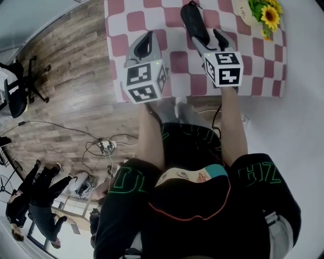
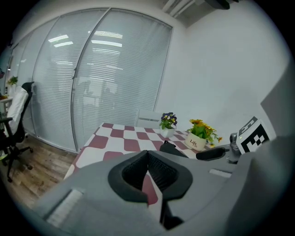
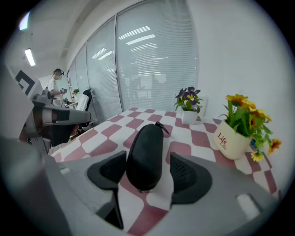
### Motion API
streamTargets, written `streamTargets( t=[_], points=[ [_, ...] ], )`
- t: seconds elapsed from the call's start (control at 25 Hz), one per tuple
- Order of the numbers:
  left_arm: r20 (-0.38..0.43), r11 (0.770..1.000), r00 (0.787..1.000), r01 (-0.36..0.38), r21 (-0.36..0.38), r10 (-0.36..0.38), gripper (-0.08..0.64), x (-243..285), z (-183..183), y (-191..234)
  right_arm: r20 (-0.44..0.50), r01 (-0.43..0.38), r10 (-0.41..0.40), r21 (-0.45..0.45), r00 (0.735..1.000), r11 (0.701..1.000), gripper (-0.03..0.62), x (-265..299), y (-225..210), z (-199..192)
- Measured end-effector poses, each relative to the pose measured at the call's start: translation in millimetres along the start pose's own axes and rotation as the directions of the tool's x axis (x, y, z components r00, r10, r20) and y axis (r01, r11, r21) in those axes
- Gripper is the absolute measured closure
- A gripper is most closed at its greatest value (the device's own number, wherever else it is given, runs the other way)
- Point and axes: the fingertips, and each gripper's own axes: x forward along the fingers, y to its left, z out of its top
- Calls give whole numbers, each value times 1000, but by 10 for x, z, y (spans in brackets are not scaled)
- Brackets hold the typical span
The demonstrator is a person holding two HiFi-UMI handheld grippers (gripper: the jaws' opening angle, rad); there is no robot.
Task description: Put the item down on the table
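Note:
A black oblong zip case (image 1: 194,21) (image 3: 146,138) lies flat on the table's pink-and-white checked cloth (image 1: 136,20) (image 3: 203,138). My right gripper (image 1: 207,36) (image 3: 147,161) is open with the case's near end between its jaws. The right pad stands clear of the case and the left pad is close beside it. My left gripper (image 1: 147,41) (image 2: 147,154) hovers over the table's near left part, shut with nothing in it. In the left gripper view the case (image 2: 173,148) shows just beyond the jaws.
A white pot of yellow sunflowers (image 1: 263,12) (image 3: 233,136) stands at the table's far right, and a small pot of purple flowers (image 3: 188,108) (image 2: 168,124) stands farther back. An office chair (image 1: 17,86) and cables (image 1: 104,146) are on the wood floor to the left.

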Motion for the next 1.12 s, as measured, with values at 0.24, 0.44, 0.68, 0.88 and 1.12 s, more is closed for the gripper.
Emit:
streamTargets(
  t=[0.24, 0.44, 0.68, 0.88, 1.12],
  points=[
    [52, 1000, 999, 0, 2, 0, 552, -208, 101, -207, 120, 22, -26, 31, 992, 999, 528, -414, -77, 163],
    [123, 1000, 992, 1, 28, -5, 551, -523, 215, -492, 267, -2, -16, 66, 964, 998, 588, -940, -98, 284],
    [234, 995, 972, -19, 95, -3, 551, -772, 566, -719, 407, -8, -8, 37, 914, 999, 589, -1415, -139, 606],
    [351, 981, 935, -27, 190, -43, 552, -967, 1069, -987, 529, 84, -92, 40, 844, 996, 589, -1870, -427, 952],
    [445, 969, 893, -52, 243, -64, 551, -1295, 1709, -1192, 604, 134, -157, 83, 781, 988, 589, -2474, -690, 1395]
  ],
)
